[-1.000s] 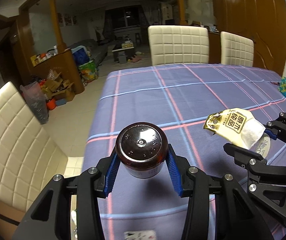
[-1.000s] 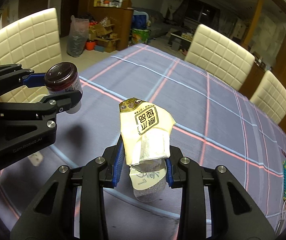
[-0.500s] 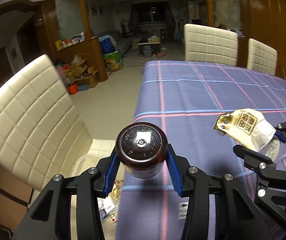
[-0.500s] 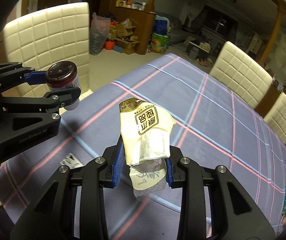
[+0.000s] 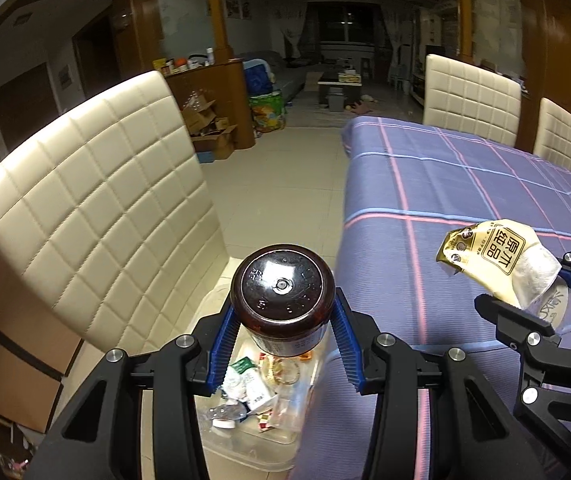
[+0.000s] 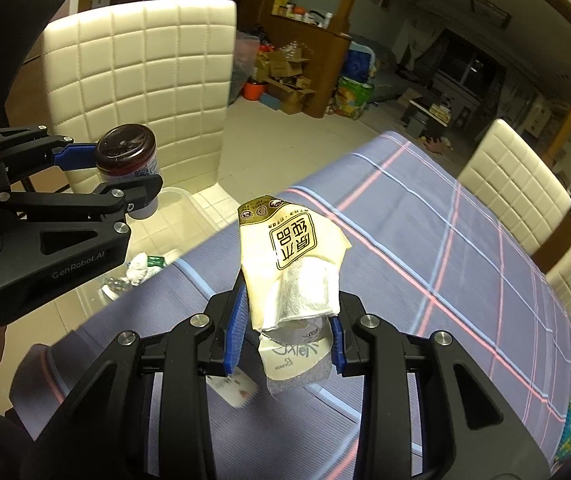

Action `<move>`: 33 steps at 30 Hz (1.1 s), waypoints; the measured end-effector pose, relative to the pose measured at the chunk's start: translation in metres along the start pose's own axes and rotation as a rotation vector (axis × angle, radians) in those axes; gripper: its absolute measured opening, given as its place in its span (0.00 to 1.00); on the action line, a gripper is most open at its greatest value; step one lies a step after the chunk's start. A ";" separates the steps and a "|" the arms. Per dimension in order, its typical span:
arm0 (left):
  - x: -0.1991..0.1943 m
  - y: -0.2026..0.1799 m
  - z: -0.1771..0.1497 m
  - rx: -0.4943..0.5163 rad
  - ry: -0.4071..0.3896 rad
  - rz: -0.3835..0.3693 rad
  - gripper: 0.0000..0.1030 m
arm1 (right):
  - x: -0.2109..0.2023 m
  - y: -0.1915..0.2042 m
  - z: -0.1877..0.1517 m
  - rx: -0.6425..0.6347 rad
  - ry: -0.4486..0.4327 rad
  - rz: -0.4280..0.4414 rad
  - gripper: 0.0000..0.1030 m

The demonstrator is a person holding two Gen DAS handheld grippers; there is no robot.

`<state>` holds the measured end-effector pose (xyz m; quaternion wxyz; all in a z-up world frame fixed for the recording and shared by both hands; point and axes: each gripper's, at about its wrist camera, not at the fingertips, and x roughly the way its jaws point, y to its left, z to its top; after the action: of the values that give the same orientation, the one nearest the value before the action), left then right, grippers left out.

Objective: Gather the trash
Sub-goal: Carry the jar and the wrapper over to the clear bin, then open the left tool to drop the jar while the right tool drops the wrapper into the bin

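My left gripper (image 5: 282, 322) is shut on a brown-lidded jar (image 5: 282, 292) and holds it off the table's edge, above a clear plastic bin (image 5: 253, 400) on the floor that holds several scraps of trash. In the right wrist view the same jar (image 6: 127, 152) hangs at the left in the left gripper (image 6: 125, 172). My right gripper (image 6: 283, 328) is shut on a bundle of trash (image 6: 293, 264): a cream wrapper with printed characters, a white tissue and a crumpled clear cup. The bundle (image 5: 497, 264) is over the purple checked tablecloth (image 5: 465, 184).
A cream quilted chair (image 5: 97, 208) stands left of the bin, close to the table edge. Two more chairs (image 5: 469, 100) line the table's far side. A small card (image 6: 231, 390) lies on the cloth near me. Boxes and bags (image 6: 285, 76) crowd the floor beyond.
Both grippers have swung left with their loads. The jar went from over the cloth to past the table edge, above the bin, which has come into view. Neither grip has altered.
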<state>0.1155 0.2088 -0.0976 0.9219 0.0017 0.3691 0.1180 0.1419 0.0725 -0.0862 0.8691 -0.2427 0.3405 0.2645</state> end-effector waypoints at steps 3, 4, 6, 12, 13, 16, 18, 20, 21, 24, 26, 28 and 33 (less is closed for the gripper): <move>0.003 0.013 -0.003 -0.015 0.000 0.019 0.43 | 0.006 0.013 0.009 -0.022 0.000 0.014 0.34; 0.004 0.018 -0.003 -0.025 0.002 0.026 0.43 | 0.008 0.018 0.012 -0.030 0.000 0.020 0.34; 0.006 0.026 -0.004 -0.039 0.005 0.033 0.43 | 0.010 0.026 0.018 -0.045 -0.002 0.029 0.34; 0.014 0.050 -0.007 -0.086 0.010 0.057 0.43 | 0.019 0.048 0.034 -0.084 -0.008 0.054 0.34; 0.015 0.053 -0.006 -0.091 0.011 0.060 0.43 | 0.021 0.052 0.036 -0.089 -0.007 0.058 0.34; 0.018 0.063 -0.005 -0.104 0.009 0.077 0.43 | 0.025 0.059 0.042 -0.099 -0.011 0.069 0.35; 0.020 0.069 -0.005 -0.113 0.007 0.085 0.43 | 0.027 0.063 0.045 -0.106 -0.013 0.077 0.35; 0.022 0.072 -0.005 -0.119 0.010 0.091 0.43 | 0.030 0.067 0.049 -0.114 -0.013 0.084 0.35; 0.023 0.074 -0.005 -0.122 0.011 0.093 0.43 | 0.032 0.070 0.050 -0.117 -0.012 0.087 0.35; 0.027 0.079 -0.005 -0.127 0.012 0.104 0.43 | 0.037 0.074 0.055 -0.126 -0.010 0.094 0.35; 0.029 0.082 -0.004 -0.133 0.012 0.109 0.43 | 0.039 0.076 0.058 -0.128 -0.010 0.097 0.35; 0.032 0.085 -0.003 -0.137 0.013 0.114 0.43 | 0.043 0.076 0.062 -0.127 -0.008 0.102 0.35; 0.039 0.093 0.000 -0.142 0.015 0.136 0.43 | 0.050 0.076 0.069 -0.118 -0.010 0.103 0.35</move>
<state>0.1225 0.3076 -0.1157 0.9067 -0.0397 0.3658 0.2060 0.1580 0.1850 -0.0951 0.8401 -0.2742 0.3321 0.3298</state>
